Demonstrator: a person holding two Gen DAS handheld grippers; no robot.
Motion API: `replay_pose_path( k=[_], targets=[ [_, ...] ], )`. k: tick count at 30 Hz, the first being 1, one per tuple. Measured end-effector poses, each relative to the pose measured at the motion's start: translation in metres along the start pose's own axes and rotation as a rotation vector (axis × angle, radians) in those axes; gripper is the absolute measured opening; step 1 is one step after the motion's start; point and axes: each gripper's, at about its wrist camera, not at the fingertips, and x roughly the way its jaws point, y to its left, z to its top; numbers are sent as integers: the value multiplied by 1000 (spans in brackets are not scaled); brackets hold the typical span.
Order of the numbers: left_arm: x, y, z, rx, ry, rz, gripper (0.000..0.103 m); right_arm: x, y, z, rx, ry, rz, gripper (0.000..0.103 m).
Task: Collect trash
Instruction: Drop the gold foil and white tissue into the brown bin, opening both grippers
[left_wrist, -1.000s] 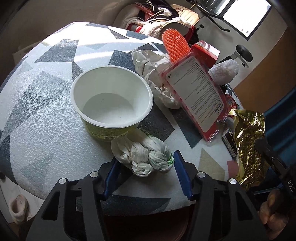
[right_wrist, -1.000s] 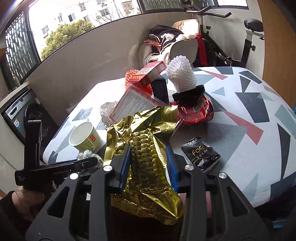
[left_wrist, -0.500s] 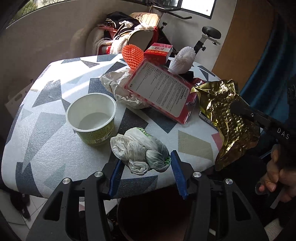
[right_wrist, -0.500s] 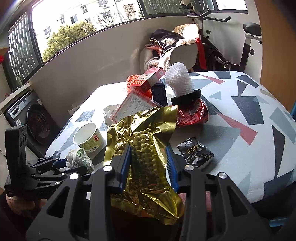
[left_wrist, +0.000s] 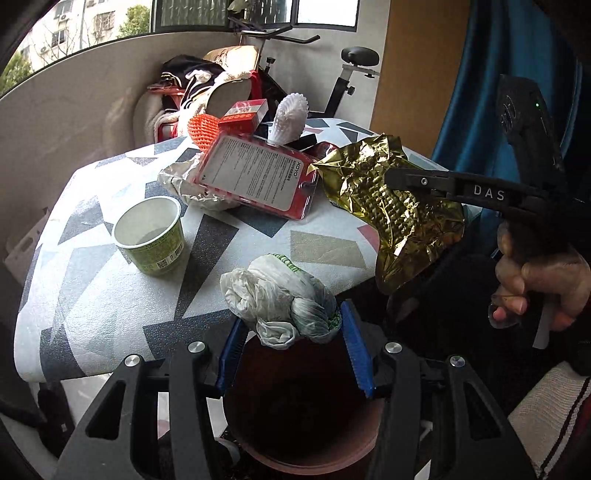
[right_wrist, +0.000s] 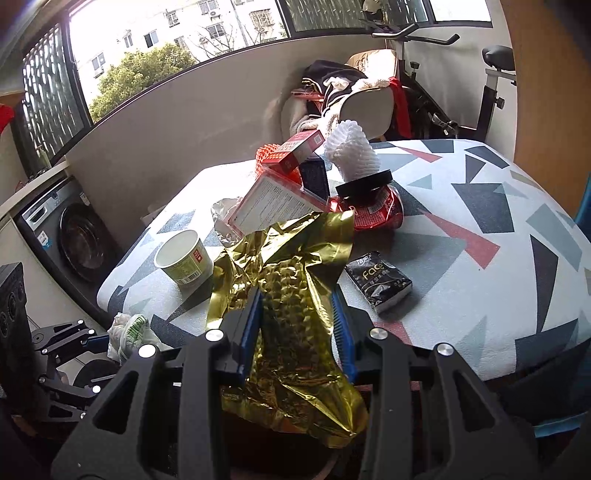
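A crumpled white plastic bag (left_wrist: 280, 299) with green print sits pinched between the blue pads of my left gripper (left_wrist: 291, 332). It hangs just off the near edge of the patterned table (left_wrist: 92, 295), over a dark brown bin (left_wrist: 295, 461) below. My right gripper (right_wrist: 297, 321) is shut on a crinkled gold foil wrapper (right_wrist: 295, 295), held past the table's front edge. In the left wrist view that wrapper (left_wrist: 391, 206) hangs at the right from the right gripper (left_wrist: 406, 181), which a hand holds. The right wrist view shows the left gripper (right_wrist: 99, 338) and bag (right_wrist: 129, 332) low at the left.
On the table stand a green paper cup (left_wrist: 151, 236), a red blister pack (left_wrist: 258, 177) on a crumpled white bag, a red box, foam fruit nets, a crushed red cup (right_wrist: 376, 214) and a black tissue pack (right_wrist: 380, 284). A washing machine (right_wrist: 74, 236) is left; a laden chair and exercise bike are behind.
My left gripper closed on the plastic bag, lifted it off the table and drew it back over the bin, rolling level. The right gripper with the foil drifted back slightly.
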Motion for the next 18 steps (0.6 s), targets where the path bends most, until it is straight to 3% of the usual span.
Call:
replay_pose_path(
  k=[18],
  targets=[
    [-20, 18, -7, -83, -58, 42, 49, 29, 41, -54, -122, 223, 99, 43]
  ],
)
